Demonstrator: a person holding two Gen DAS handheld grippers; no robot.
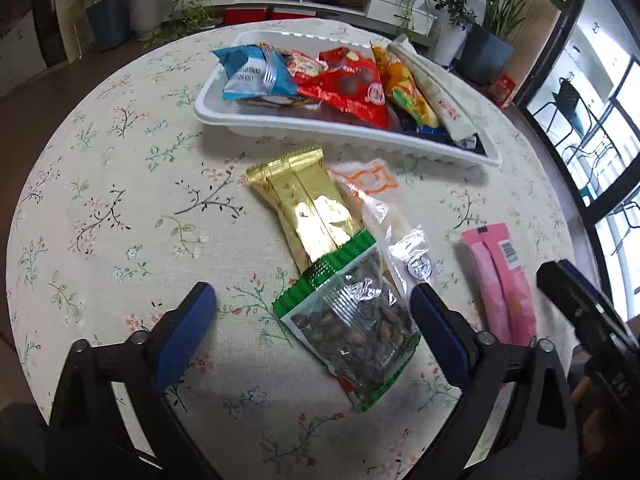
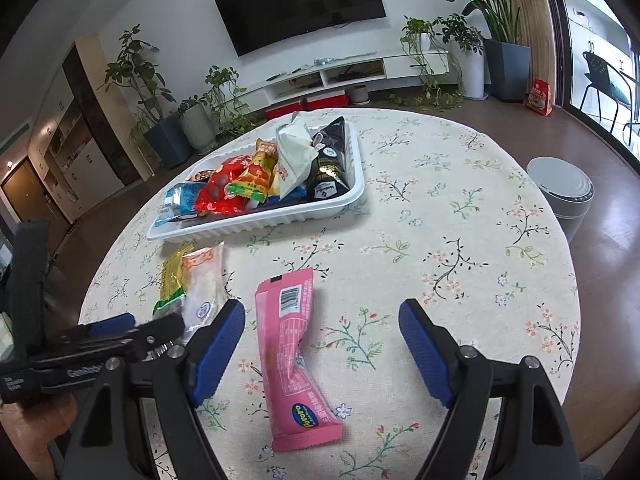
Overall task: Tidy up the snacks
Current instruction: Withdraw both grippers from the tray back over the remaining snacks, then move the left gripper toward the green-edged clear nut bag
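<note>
A white tray (image 1: pixel 340 130) holds several snack packets; it also shows in the right wrist view (image 2: pixel 256 226). On the cloth lie a green-edged seed packet (image 1: pixel 352 320), a gold packet (image 1: pixel 308 208), a clear packet (image 1: pixel 384 216) and a pink packet (image 1: pixel 504 280). My left gripper (image 1: pixel 312 316) is open and empty, its fingers either side of the seed packet. My right gripper (image 2: pixel 322 344) is open and empty over the pink packet (image 2: pixel 292 356). The left gripper (image 2: pixel 120 336) shows at the left edge of that view.
The round table has a floral cloth (image 2: pixel 440 240). A grey bin (image 2: pixel 564 192) stands on the floor to the right. Potted plants (image 2: pixel 508 40) and a TV cabinet (image 2: pixel 340 72) stand along the far wall.
</note>
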